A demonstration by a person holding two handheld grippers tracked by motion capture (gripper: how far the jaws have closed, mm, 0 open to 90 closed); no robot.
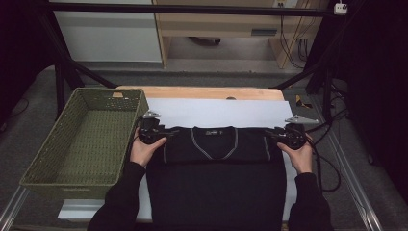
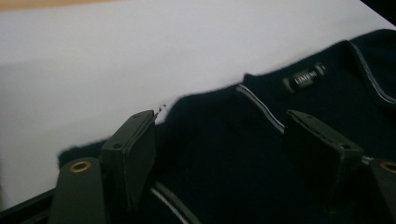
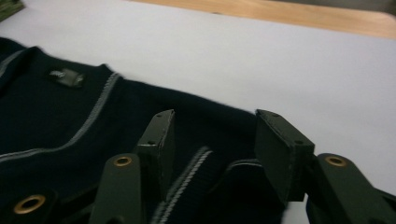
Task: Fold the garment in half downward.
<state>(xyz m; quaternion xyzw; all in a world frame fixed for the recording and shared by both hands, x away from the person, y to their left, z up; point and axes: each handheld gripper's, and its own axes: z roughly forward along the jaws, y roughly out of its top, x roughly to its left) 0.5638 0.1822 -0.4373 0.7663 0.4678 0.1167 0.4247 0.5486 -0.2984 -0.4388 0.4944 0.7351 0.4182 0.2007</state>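
A dark navy V-neck knit vest (image 1: 216, 173) with grey trim lies flat on a white sheet (image 1: 216, 111), neck away from the person. My left gripper (image 1: 165, 130) is at its left shoulder and my right gripper (image 1: 272, 134) at its right shoulder. In the left gripper view the jaws stand wide apart, so that gripper (image 2: 219, 121) is open over the vest (image 2: 224, 149), near the neck label (image 2: 303, 77). In the right gripper view the gripper (image 3: 215, 116) is open too, with the vest's trimmed armhole edge (image 3: 191, 177) lying between its jaws.
A green woven basket (image 1: 91, 144) stands at the table's left, close to my left hand. The wooden table edge (image 1: 202, 91) runs behind the white sheet. Cables trail off the right side by a metal frame (image 1: 332, 110).
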